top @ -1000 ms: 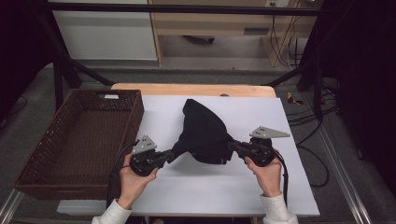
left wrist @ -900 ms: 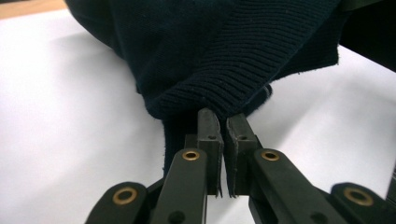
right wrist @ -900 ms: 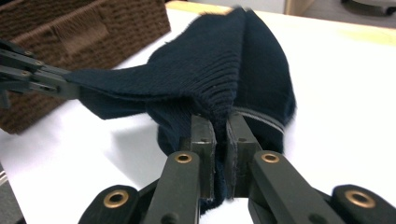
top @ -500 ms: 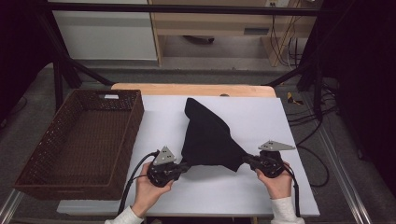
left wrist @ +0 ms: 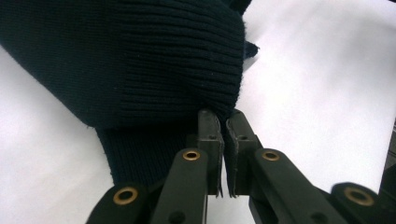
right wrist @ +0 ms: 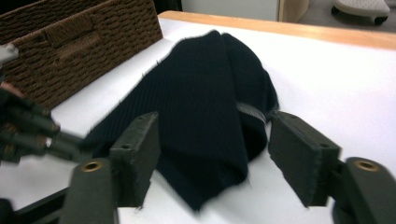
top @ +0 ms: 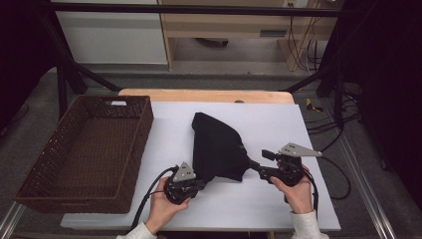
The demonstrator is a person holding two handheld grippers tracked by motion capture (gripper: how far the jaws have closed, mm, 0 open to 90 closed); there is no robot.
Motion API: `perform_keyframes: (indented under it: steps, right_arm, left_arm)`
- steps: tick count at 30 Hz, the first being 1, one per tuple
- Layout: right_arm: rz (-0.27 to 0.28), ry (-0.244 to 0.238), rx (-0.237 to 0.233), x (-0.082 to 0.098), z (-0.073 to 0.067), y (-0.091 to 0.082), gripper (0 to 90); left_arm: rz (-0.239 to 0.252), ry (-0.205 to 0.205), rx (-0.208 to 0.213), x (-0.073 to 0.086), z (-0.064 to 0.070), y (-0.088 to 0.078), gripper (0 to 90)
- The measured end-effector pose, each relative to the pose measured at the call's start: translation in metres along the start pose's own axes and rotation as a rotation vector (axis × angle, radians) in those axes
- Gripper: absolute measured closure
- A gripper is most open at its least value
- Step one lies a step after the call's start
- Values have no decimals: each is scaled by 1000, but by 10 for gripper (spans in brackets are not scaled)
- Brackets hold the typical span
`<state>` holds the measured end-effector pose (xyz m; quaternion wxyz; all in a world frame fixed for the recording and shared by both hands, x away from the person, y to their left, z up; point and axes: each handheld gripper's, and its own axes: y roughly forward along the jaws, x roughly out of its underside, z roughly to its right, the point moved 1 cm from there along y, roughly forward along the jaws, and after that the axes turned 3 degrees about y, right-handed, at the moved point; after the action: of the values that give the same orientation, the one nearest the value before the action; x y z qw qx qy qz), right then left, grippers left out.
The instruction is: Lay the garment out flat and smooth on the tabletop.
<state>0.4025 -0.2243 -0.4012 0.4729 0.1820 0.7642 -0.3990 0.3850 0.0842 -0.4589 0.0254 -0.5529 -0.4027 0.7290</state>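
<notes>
A dark navy ribbed knit garment point(top: 216, 147) lies spread on the white table point(top: 278, 124), one end pointing toward the far side. My left gripper point(top: 203, 183) sits at its near left corner. In the left gripper view the jaws point(left wrist: 223, 119) are shut on the garment's point(left wrist: 140, 60) ribbed hem. My right gripper point(top: 251, 164) is at the near right corner. Its jaws point(right wrist: 215, 126) have just been opening and stand wide. The garment's point(right wrist: 210, 84) folded corner lies between the pads, which do not touch it.
A brown wicker basket point(top: 144, 129) stands on the table's left side, also seen in the right gripper view as a woven wall point(right wrist: 70, 42). A wooden edge point(top: 199, 94) runs along the table's far side. Cables point(top: 323, 134) hang off the right.
The garment went from hanging bunched between the grippers to lying flat. My left hand moved right and toward the near edge. The right jaws opened off the corner they were pinching.
</notes>
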Motion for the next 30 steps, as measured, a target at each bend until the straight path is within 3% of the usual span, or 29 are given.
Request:
perform_keyframes:
  steps: [3, 10, 15, 16, 19, 22, 23, 24, 25, 30]
  right_arm:
    - [-22, -24, -6, -8, -10, 23, 292]
    - [-75, -84, 12, -24, -36, 93, 248]
    - [-103, -102, 26, -24, -50, 125, 237]
    - [-117, -120, 48, -22, -52, 130, 256]
    - [-141, -196, 123, -18, -57, 134, 452]
    - [-169, -238, 156, -18, -57, 130, 647]
    - [-169, -238, 156, -18, -57, 130, 647]
    - [-172, -204, 155, -21, -56, 122, 745]
    - [-166, -199, 157, -22, -55, 120, 754]
    - [-111, -149, 149, -26, -48, 100, 770]
  left_arm:
    - [-6, 9, 0, 0, 2, 1, 865]
    - [-12, 17, -2, 1, 4, 3, 865]
    - [-11, 17, -4, 2, 4, 4, 863]
    - [-10, 18, -4, 2, 4, 4, 863]
    - [-5, 21, -7, 3, 3, 4, 860]
    - [8, 16, 3, 2, 2, 4, 848]
    - [8, 16, 3, 2, 2, 4, 834]
    - [23, 8, 13, 2, 1, 3, 808]
    - [31, 1, 14, 1, 1, 2, 789]
    - [101, -18, 16, -4, -8, -9, 518]
